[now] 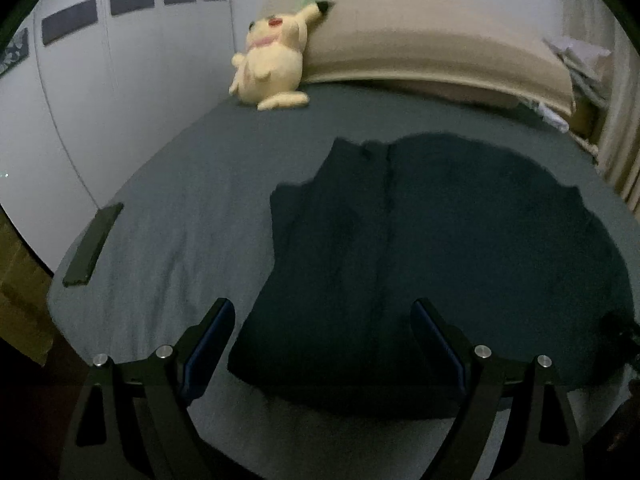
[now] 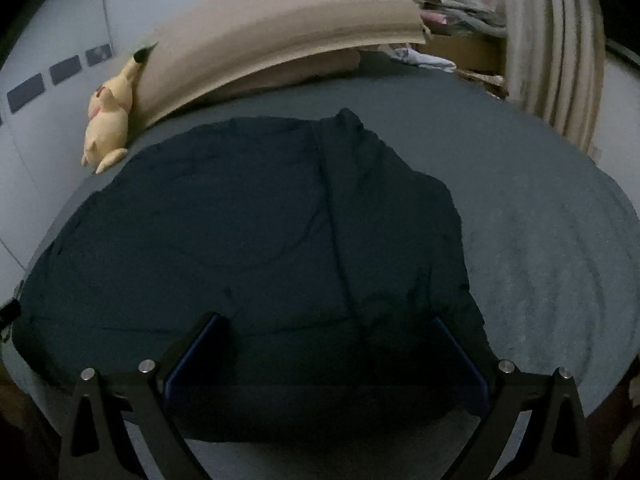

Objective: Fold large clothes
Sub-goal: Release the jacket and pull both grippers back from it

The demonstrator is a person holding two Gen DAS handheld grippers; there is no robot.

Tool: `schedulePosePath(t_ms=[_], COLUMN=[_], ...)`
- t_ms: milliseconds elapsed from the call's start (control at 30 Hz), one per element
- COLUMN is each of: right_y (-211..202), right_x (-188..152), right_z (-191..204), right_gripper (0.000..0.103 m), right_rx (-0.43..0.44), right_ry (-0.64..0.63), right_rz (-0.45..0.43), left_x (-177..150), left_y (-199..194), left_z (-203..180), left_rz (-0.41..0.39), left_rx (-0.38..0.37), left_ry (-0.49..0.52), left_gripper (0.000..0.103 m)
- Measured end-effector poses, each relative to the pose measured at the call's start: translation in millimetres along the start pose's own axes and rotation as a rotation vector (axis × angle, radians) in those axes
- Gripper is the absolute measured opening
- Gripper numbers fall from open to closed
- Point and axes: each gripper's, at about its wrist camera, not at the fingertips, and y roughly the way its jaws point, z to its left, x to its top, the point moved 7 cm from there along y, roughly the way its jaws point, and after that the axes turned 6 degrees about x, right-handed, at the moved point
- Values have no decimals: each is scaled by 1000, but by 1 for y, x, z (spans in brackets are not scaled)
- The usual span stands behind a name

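Dark navy cloth — the garment [image 1: 420, 248] — is lying flat on the bed [image 1: 168, 216], its centre seam running away from both grippers, while the left gripper [image 1: 324, 344] and right gripper [image 2: 326, 354] are hovering with fingers spread over its near hem — neither nearer.

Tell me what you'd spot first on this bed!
The yellow Pikachu plush jumps out, sitting at the head of the bed against the beige headboard. Next is the big dark garment, spread flat on the grey sheet. Both tools, left and right, hover open over its near edge.
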Motion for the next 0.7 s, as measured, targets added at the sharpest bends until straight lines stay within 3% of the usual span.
schedulePosePath(t_ms=[267, 533, 700], right_y=[-73, -145, -163], right_x=[17, -13, -25], right_z=[23, 57, 71], right_gripper=[103, 103, 103], right_rx=[54, 115, 69], right_ry=[2, -33, -106], right_rz=[-114, -138, -169], left_x=[7, 13, 8], left_y=[-40, -98, -117], left_z=[6, -8, -22], left_rz=[-84, -166, -152], left_rx=[-26, -91, -135], left_ry=[-26, -6, 5], left_gripper=[90, 90, 90])
